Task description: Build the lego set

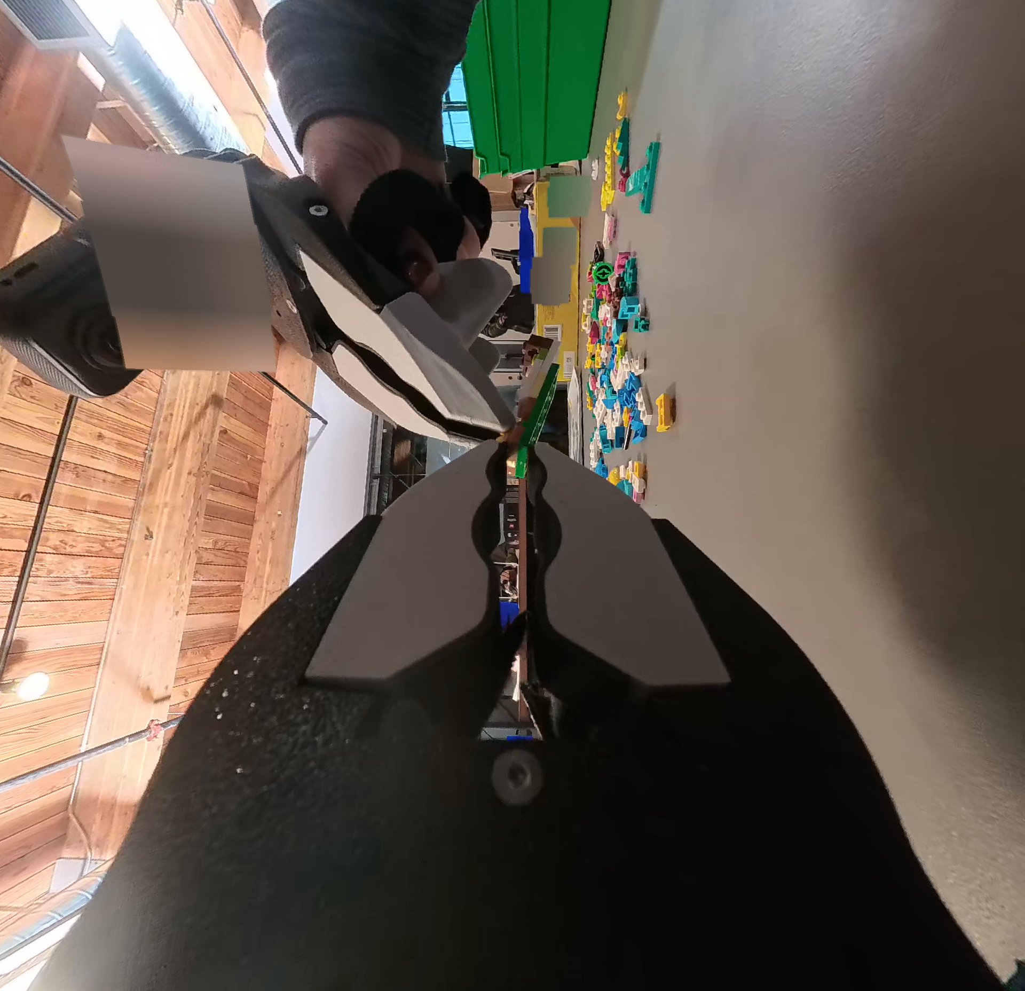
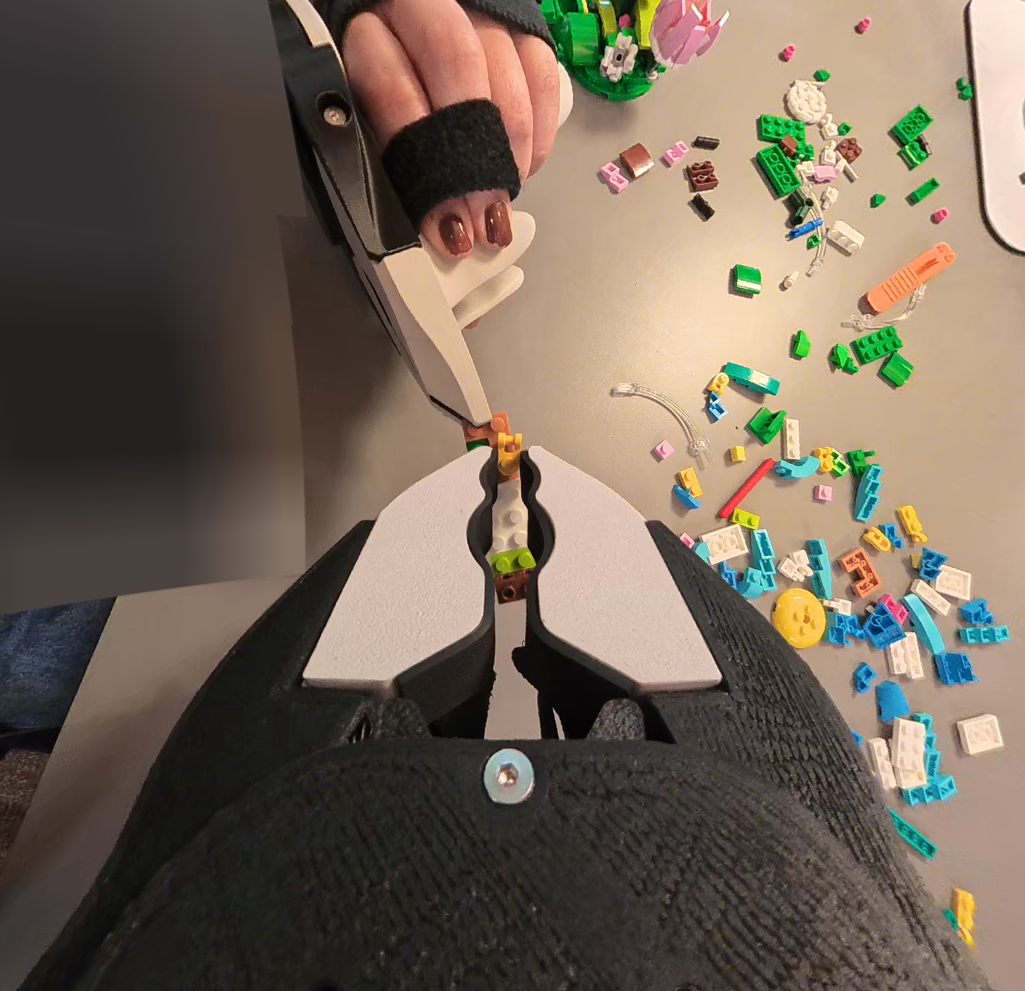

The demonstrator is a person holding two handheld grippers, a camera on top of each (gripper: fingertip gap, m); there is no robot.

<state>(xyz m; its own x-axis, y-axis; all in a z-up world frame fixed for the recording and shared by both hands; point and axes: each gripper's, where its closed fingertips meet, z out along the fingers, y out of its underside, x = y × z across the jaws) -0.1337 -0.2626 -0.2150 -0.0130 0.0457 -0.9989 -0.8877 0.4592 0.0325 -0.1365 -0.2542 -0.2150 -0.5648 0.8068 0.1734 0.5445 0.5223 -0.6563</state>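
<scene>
In the right wrist view my right gripper (image 2: 510, 454) is shut on a small yellow clip piece (image 2: 509, 445) at its tips. A narrow strip assembly (image 2: 510, 520) of white, lime and brown bricks shows through the gap between its fingers. My left gripper (image 2: 478, 412) comes in from above, shut on the strip's brown-and-green end (image 2: 491, 427), right beside the yellow piece. In the left wrist view my left gripper (image 1: 521, 454) pinches the strip's green plate (image 1: 538, 409) edge-on. The right gripper (image 1: 506, 429) meets it from the upper left. All is held above the grey table (image 2: 610, 298).
Loose blue, white and yellow bricks (image 2: 887, 604) lie at the right, green and brown ones (image 2: 787, 154) farther back. A pink-and-green flower model (image 2: 627, 21), an orange brick separator (image 2: 909, 279) and a white board (image 2: 998, 104) are there too. A green bin (image 1: 532, 60) and yellow box (image 1: 557, 310) stand at the back. Left and right tips are no more than a few centimetres apart. The pink-and-green flower model (image 2: 627, 21) is about equally far from each gripper, around 30 cm.
</scene>
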